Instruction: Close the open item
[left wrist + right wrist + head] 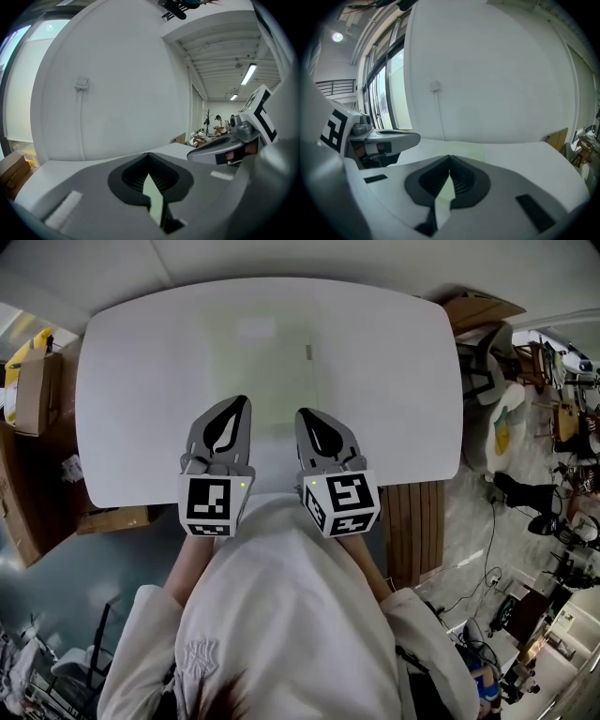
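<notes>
Hovering over the near edge of a white surface (141,381), the left tongs (243,401) and right tongs (302,413) are both pressed shut on nothing (no open item shows in any view), so the closing looks either finished or not yet begun.

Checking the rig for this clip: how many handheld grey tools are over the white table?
2: the left grey two-jaw tool over the white table's near edge, and the right grey two-jaw tool close beside it. No others show.
</notes>
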Action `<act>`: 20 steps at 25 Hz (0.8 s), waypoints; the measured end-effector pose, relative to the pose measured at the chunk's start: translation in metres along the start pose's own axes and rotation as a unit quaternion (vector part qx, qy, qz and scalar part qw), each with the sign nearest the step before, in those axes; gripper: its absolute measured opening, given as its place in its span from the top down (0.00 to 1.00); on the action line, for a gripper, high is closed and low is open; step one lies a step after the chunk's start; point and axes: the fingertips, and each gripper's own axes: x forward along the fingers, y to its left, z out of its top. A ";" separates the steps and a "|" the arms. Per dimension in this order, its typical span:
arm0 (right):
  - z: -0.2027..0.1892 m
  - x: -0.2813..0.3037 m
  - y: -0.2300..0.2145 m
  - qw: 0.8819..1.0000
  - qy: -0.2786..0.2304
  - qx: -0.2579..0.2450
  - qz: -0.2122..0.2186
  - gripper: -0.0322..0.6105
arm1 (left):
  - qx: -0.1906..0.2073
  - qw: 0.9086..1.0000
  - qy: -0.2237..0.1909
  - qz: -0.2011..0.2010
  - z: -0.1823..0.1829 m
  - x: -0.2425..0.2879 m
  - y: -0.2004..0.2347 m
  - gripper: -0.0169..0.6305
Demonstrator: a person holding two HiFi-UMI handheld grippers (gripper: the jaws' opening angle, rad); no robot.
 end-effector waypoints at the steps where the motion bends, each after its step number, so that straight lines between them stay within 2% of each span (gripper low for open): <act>1: 0.002 0.001 0.002 1.000 -0.004 -0.001 -0.002 0.94 | -0.002 1.000 -0.005 0.002 0.001 -0.003 0.004 0.96; 8: 0.016 -0.001 0.014 1.000 -0.025 -0.012 -0.008 0.94 | -0.030 0.998 -0.052 0.022 0.017 -0.029 0.025 0.96; 12: 0.019 -0.009 0.019 0.999 -0.035 -0.016 -0.001 0.94 | -0.031 0.995 -0.087 0.029 0.028 -0.046 0.022 0.96; 20: 0.020 -0.025 0.025 0.998 -0.053 -0.016 0.015 0.94 | -0.028 0.992 -0.120 0.034 0.045 -0.071 0.011 0.96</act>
